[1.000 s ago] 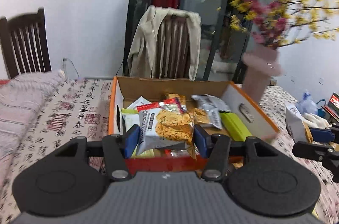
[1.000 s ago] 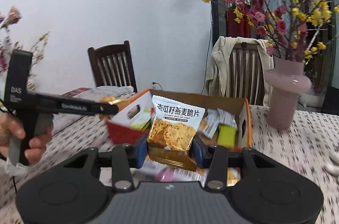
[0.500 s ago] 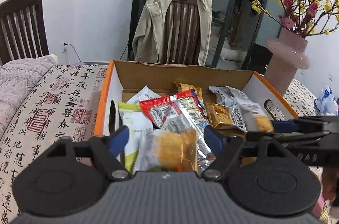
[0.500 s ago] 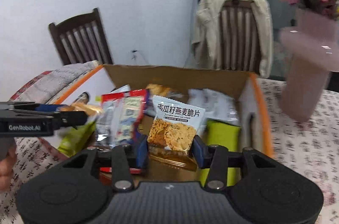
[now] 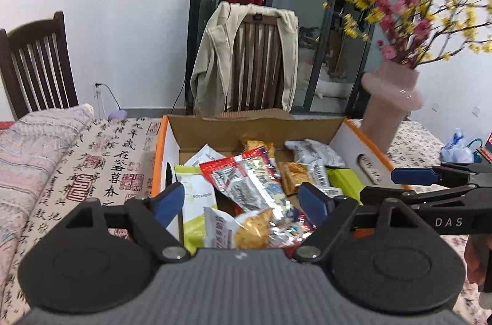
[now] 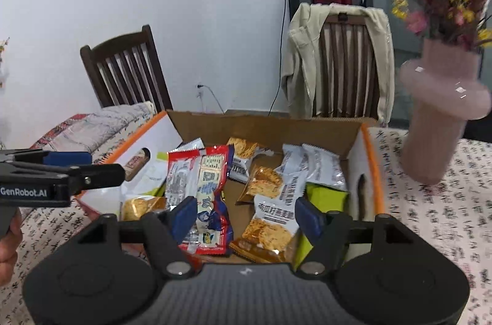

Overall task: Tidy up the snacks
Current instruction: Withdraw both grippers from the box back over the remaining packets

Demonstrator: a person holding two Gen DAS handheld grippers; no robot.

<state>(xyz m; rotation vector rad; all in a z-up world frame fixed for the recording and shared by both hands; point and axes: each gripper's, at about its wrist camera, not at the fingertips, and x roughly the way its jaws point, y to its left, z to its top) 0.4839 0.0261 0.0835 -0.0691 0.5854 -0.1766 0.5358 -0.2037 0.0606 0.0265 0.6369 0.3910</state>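
An orange-rimmed cardboard box [image 5: 255, 125] [image 6: 264, 128] on the table holds several snack packets. My left gripper [image 5: 241, 202] hovers over its near left part with its jaws opening. A white cracker packet [image 5: 243, 229] lies loose below them, untouched by either pad, next to a red-topped packet [image 5: 246, 180]. My right gripper [image 6: 246, 217] hangs over the near right part, jaws also opening. The white and orange oat crisp packet [image 6: 270, 220] rests in the box between its fingers, free of both pads. Each gripper shows in the other's view: the right gripper [image 5: 412, 176] and the left gripper [image 6: 67, 159].
A pink vase [image 5: 390, 106] [image 6: 439, 122] with flowering branches stands just right of the box. Behind the table are a chair draped with a beige jacket [image 5: 246, 57] and a bare wooden chair [image 6: 126, 69]. A folded quilt [image 5: 37, 134] lies at the left, a blue plastic bag [image 5: 455, 146] at the far right.
Both grippers have widened and let go of their packets, which now lie in the box. The right gripper has moved over the box.
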